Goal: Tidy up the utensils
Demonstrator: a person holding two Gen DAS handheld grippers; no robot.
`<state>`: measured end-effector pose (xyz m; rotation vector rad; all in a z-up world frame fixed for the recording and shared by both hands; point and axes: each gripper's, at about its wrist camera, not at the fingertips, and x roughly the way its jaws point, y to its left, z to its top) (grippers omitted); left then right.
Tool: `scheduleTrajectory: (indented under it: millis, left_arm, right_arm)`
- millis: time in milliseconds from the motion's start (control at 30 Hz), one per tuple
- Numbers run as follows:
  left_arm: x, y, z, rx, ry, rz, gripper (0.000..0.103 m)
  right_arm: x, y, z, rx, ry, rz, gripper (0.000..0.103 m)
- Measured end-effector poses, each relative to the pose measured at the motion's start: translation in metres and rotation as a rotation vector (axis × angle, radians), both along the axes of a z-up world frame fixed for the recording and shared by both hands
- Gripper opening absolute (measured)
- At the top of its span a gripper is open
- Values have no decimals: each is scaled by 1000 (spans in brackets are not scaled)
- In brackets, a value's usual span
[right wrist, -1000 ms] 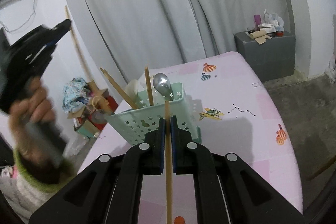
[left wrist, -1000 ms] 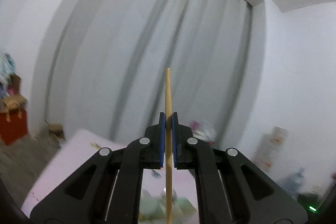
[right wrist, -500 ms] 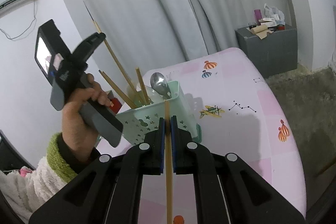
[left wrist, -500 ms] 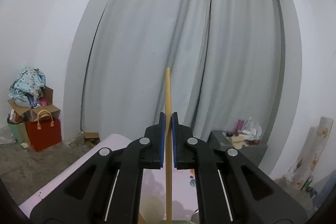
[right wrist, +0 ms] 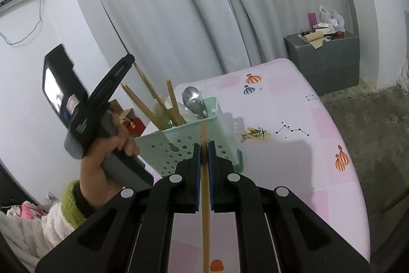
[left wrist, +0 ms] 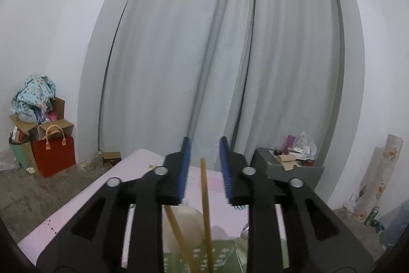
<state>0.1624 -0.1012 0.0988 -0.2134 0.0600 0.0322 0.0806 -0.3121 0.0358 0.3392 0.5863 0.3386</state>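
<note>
A mint green utensil basket (right wrist: 189, 147) stands on the pink table and holds several wooden chopsticks (right wrist: 173, 104), a metal spoon (right wrist: 194, 100) and a pale ladle. My left gripper (left wrist: 204, 157) is open just above the basket (left wrist: 219, 255); a chopstick (left wrist: 204, 196) stands loose between its blue pads, its lower end in the basket. In the right wrist view the left gripper (right wrist: 120, 73) shows beside the basket. My right gripper (right wrist: 203, 152) is shut on another chopstick (right wrist: 204, 196), in front of the basket.
The pink patterned tablecloth (right wrist: 294, 134) covers the table, with its far edge near grey curtains. A grey cabinet (right wrist: 324, 60) with clutter stands behind the table. A red bag and boxes (left wrist: 51, 152) sit on the floor at left.
My left gripper has opened and let go of its chopstick, which has dropped lower into the basket. My right gripper still holds its chopstick and has hardly moved.
</note>
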Motion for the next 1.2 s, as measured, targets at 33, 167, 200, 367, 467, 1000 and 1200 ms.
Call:
scheduleTrajectory:
  millis: [33, 167, 200, 367, 467, 1000, 1200]
  left_arm:
    - [-3, -1, -1, -3, 1, -4, 35]
    - [-27, 7, 2, -8, -3, -36, 51]
    - [-34, 10, 4, -9, -1, -43, 53]
    - [-64, 29, 5, -14, 30, -110, 69]
    - [-82, 39, -2, 19, 70, -156, 78]
    - [-154, 93, -63, 144, 264, -248, 89]
    - [-159, 105, -70, 104, 299, -252, 89]
  right_arm:
    - [-1, 1, 2, -2, -4, 0, 6]
    - [-4, 4, 14, -8, -31, -4, 6]
    - [-4, 4, 18, -7, -40, -4, 6]
    - [-1, 8, 48, 12, -116, 15, 6]
    - [4, 14, 68, 15, -175, 26, 6]
    - [95, 78, 138, 3, -423, -43, 6]
    - [132, 105, 123, -93, -413, -135, 6]
